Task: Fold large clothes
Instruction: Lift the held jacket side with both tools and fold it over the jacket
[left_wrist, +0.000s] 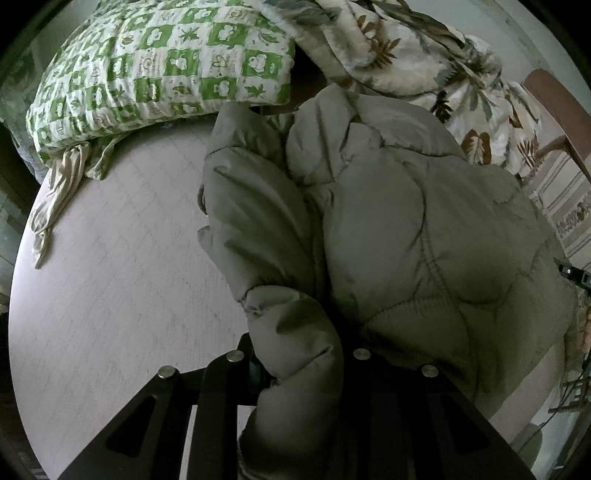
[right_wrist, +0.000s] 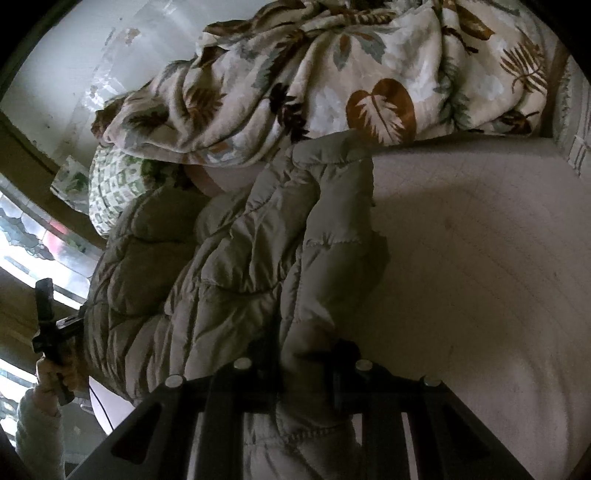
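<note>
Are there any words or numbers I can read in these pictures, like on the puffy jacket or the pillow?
No readable words or numbers anywhere.
Puffy jacket: only stitching, no label showing.
Green checked pillow: little flower, leaf and heart pictures, no letters.
Leaf-print blanket: only leaves.
Striped cloth at the right edge: a dark patterned band, too blurred to tell if it is writing.

A pale quilted mattress (left_wrist: 110, 258) fills the foreground. A green-and-white checked pillow (left_wrist: 159, 70) lies at its far end, beside a crumpled leaf-print blanket (right_wrist: 332, 81). The white wall (right_wrist: 92, 55) shows peeling paint. Daylight enters through a window (right_wrist: 40, 236).
</note>
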